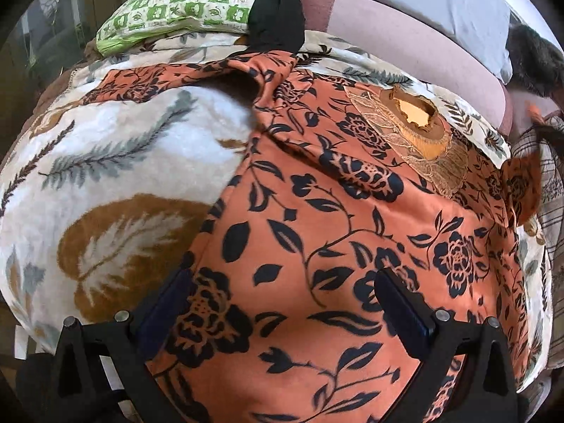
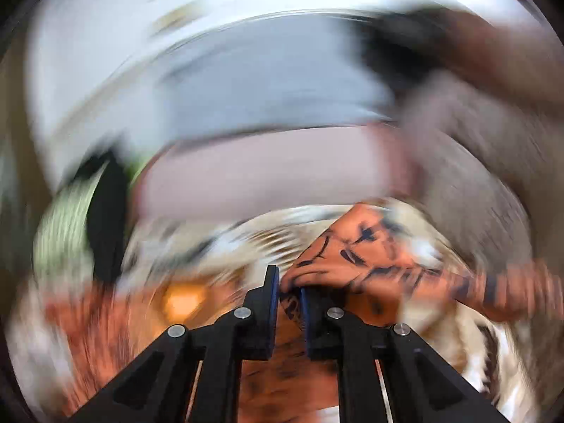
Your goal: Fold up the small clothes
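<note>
An orange garment with a black flower print (image 1: 338,218) lies spread on a leaf-patterned blanket (image 1: 116,162). Its embroidered neck opening (image 1: 416,116) lies at the far right. My left gripper (image 1: 282,303) is open, its two fingers wide apart just above the garment's near part. In the right wrist view, which is heavily blurred by motion, my right gripper (image 2: 289,283) is shut on a fold of the same orange garment (image 2: 356,261), which bunches up past the fingertips and trails off to the right.
A green-and-white checked pillow (image 1: 183,3) with a black cloth (image 1: 278,10) over it lies at the far end. A pink cushion (image 1: 405,42) and a grey sheet (image 1: 433,0) lie behind. Striped fabric (image 1: 550,190) sits at the right edge.
</note>
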A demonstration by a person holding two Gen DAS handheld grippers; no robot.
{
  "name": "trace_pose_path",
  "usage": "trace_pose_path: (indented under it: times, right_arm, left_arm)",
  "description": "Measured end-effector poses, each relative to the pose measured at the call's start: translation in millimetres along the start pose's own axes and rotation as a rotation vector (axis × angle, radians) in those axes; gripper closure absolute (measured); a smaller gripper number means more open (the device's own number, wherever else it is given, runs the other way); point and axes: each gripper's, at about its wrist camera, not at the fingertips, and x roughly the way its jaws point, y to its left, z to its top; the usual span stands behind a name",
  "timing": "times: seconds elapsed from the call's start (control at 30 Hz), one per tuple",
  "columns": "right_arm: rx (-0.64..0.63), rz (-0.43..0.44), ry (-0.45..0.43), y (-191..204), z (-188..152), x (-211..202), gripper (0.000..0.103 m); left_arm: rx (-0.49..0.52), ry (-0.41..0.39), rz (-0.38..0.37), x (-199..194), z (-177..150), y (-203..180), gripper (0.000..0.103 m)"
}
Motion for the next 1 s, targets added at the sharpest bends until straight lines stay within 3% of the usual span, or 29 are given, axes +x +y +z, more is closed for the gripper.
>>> trace_pose_path:
  times: [0.03,0.07,0.1,0.17,0.23,0.33,0.4,0.53,0.7,0.83,0.93,1.0]
  right_arm:
    - [-0.075,0.017,0.073,36,-15,17,0.065]
    - [-0.132,0.04,0.155,69,-33,39,0.009]
    - [-0.157,0.088,0.185,92,-52,49,0.0]
    - [-0.143,0.149,0.236,114,-85,56,0.0]
    - [-0.088,0.179,0.22,113,-97,45,0.0]
    - [0.084,0.215,0.199,78,-108,19,0.0]
    - [0.182,0.237,0.183,58,-111,3,0.0]
    - [0.428,0.241,0.097,-15,-130,-33,0.0]
    - [0.65,0.172,-0.03,-81,-161,-57,0.0]
    - [0.783,0.255,-0.028,-104,-171,-49,0.0]
    - [0.81,0.274,-0.074,-115,-168,-53,0.0]
    - [0.836,0.289,-0.099,-124,-169,-58,0.0]
  left_arm:
    - [0.007,-0.007,0.001,-3,-1,2,0.0]
    - [0.013,-0.014,0.001,-7,-1,6,0.0]
    - [0.016,-0.017,0.004,-11,-1,10,0.0]
    - [0.011,-0.029,0.006,-15,0,21,0.0]
    - [-0.016,-0.042,0.009,-17,2,31,0.0]
    - [-0.055,-0.036,-0.006,-12,11,31,0.0]
    - [-0.005,-0.048,-0.004,-13,16,15,0.0]
    - [0.259,-0.126,0.029,-24,24,-51,0.0]
    - [0.743,-0.192,0.047,-10,23,-170,0.0]
    - [1.1,-0.257,0.055,18,5,-243,0.0]
    - [1.206,-0.261,0.039,37,7,-259,0.0]
    - [1.191,-0.25,0.019,42,19,-257,0.0]
